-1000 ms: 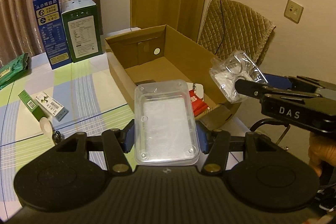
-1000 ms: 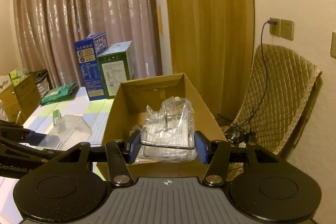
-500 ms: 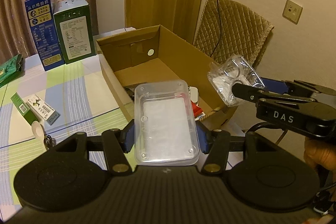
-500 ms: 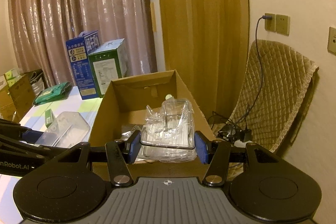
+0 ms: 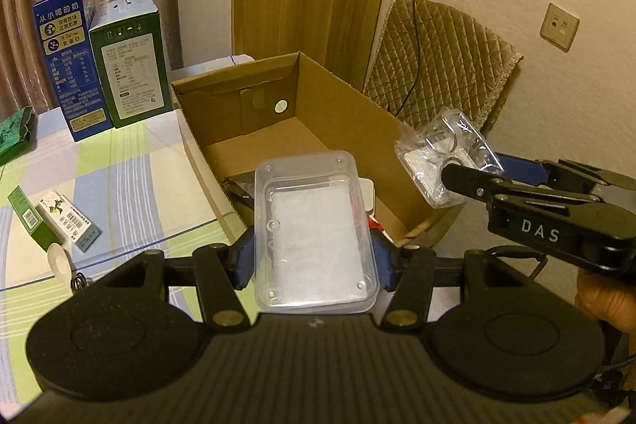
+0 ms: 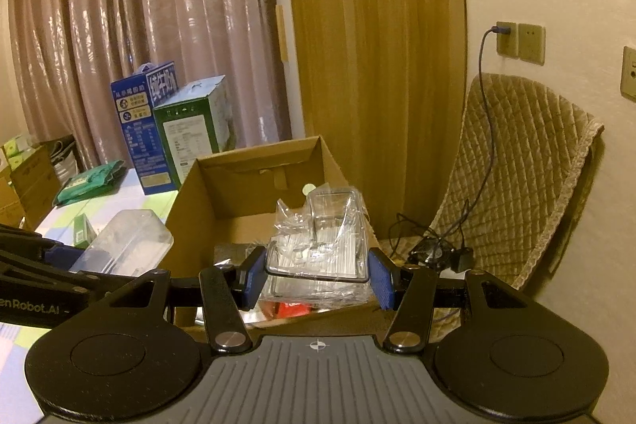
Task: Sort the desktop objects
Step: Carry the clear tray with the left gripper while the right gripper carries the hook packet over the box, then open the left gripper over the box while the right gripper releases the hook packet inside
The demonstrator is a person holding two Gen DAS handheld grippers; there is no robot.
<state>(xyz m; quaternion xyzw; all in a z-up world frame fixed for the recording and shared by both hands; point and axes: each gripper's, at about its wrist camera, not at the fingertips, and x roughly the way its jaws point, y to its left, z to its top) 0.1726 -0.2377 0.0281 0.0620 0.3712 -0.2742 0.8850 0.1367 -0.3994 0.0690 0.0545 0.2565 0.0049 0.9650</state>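
Note:
My left gripper [image 5: 314, 261] is shut on a clear plastic box [image 5: 314, 225], held above the near end of an open cardboard box [image 5: 318, 98]. The clear box also shows at the left of the right wrist view [image 6: 127, 241]. My right gripper [image 6: 318, 275] is shut on a clear container wrapped in crinkled plastic [image 6: 322, 245], held over the cardboard box [image 6: 222, 193]. In the left wrist view that wrapped container [image 5: 445, 157] hangs over the cardboard box's right wall. A red item [image 6: 292, 308] lies in the cardboard box below it.
A blue carton [image 5: 67, 58] and a green carton [image 5: 131, 58] stand at the table's back. Small green and white packs [image 5: 51, 221] and a green bag [image 5: 16, 134] lie on the checked tablecloth. A quilted chair [image 5: 441, 62] stands beyond the cardboard box.
Both grippers have drawn back and risen slightly, keeping their loads; the cardboard box looks a little farther off in both views.

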